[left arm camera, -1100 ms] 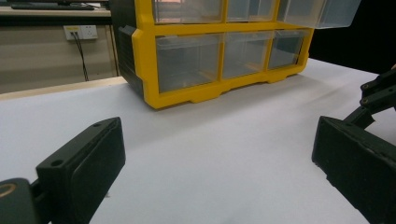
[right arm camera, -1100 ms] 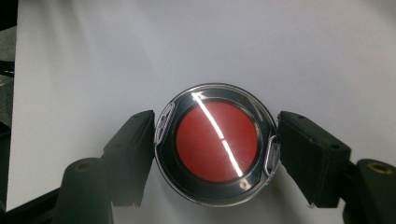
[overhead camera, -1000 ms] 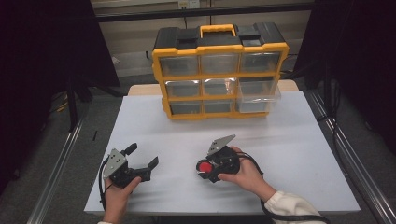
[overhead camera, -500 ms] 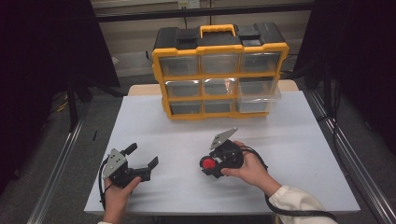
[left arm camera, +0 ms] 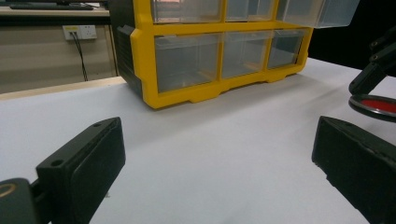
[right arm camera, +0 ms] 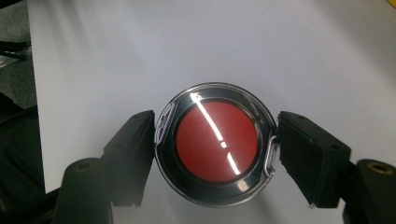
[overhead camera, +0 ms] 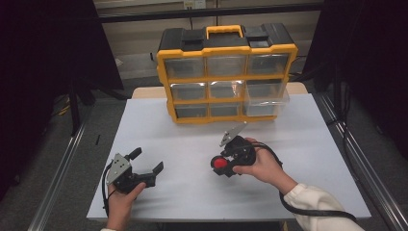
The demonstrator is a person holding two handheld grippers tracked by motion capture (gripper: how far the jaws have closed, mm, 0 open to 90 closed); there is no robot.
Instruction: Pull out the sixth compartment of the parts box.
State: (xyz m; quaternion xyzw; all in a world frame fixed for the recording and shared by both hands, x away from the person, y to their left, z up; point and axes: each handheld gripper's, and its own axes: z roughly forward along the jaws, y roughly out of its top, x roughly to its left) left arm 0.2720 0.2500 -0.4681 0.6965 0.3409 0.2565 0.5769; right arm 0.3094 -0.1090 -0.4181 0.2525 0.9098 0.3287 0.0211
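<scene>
A: Item count?
B: One round red-lidded container (right arm camera: 217, 143), clamped in the right gripper (overhead camera: 222, 163) above the white table (overhead camera: 192, 144), near right. One left gripper (overhead camera: 144, 166), jaws apart, holding nothing, near left. One yellow organizer (overhead camera: 226, 72) far centre: nine clear drawers.
A: Legible markings?
B: None readable.

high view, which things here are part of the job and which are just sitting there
In the job:
- round red-lidded tin, clamped in the right tool
- yellow drawer organizer, one right-hand drawer pulled out

Just there:
- left tool, open, holding nothing
- white table
</scene>
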